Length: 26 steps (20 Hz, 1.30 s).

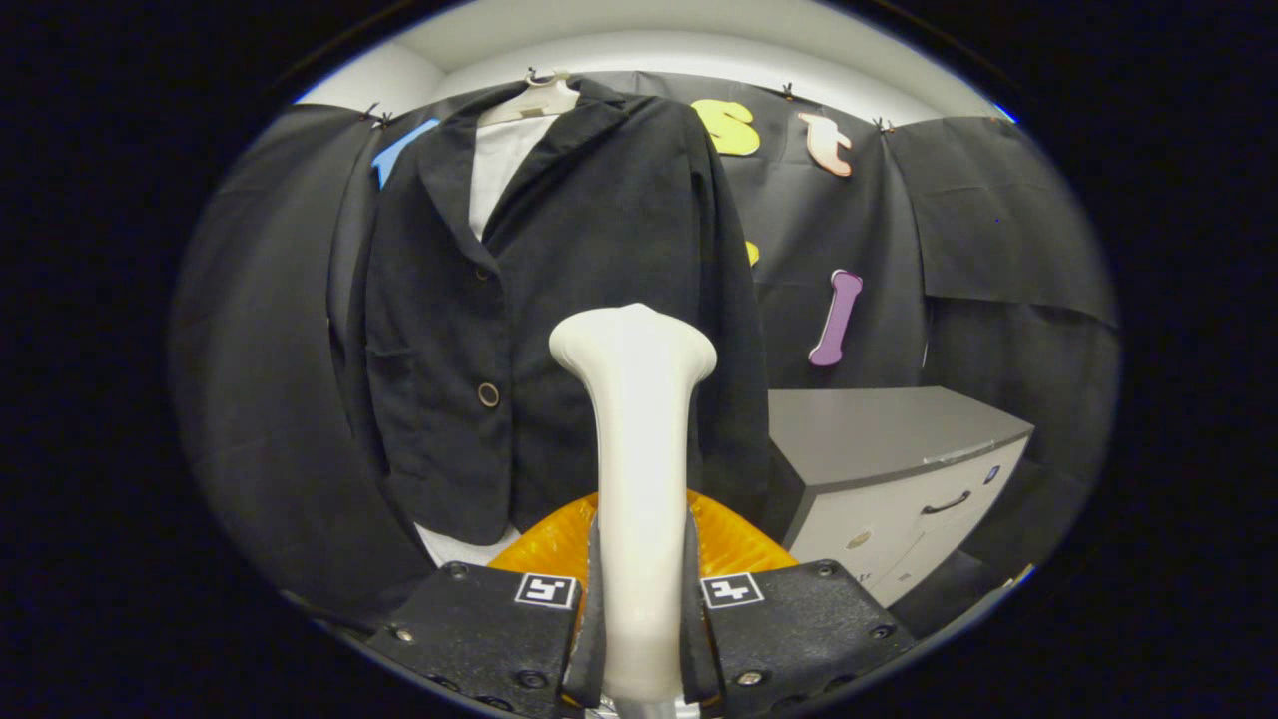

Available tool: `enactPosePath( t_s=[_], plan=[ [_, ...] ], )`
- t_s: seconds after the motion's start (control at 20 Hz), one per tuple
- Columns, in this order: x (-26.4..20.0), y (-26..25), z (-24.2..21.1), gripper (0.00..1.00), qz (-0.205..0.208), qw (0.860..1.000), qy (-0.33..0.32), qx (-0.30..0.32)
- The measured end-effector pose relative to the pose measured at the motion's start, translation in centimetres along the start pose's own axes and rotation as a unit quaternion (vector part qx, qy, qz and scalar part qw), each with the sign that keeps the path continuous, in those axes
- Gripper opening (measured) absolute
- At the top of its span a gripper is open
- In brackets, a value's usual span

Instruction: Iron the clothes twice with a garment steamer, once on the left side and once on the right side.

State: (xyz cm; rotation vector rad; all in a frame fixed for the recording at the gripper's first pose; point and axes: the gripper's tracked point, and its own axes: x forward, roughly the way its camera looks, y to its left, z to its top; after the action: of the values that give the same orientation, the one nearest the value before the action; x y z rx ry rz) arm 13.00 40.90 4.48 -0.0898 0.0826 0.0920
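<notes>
A black jacket over a white shirt hangs on a white hanger against the booth's black cloth wall. My gripper is shut on the white garment steamer: both fingers press its handle from either side. The steamer stands upright between the fingers, and its flared head sits in front of the jacket's right half, about level with the lower button. Whether the head touches the cloth I cannot tell. An orange, ribbed part shows just behind the handle.
A grey cabinet with pale drawers and a dark handle stands to the right of the jacket, close to its hem. Black cloth hangs on all sides, with a white ceiling above.
</notes>
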Motion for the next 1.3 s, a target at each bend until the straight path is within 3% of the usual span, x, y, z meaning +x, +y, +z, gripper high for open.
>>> enactPosePath(
  t_s=[0.65,1.3],
  plan=[
    [0.4,0.6,-7.9,0.32,-0.002,0.997,0.072,-0.008],
    [-0.1,0.9,-15.4,0.32,0.005,0.986,0.164,-0.02]
  ],
)
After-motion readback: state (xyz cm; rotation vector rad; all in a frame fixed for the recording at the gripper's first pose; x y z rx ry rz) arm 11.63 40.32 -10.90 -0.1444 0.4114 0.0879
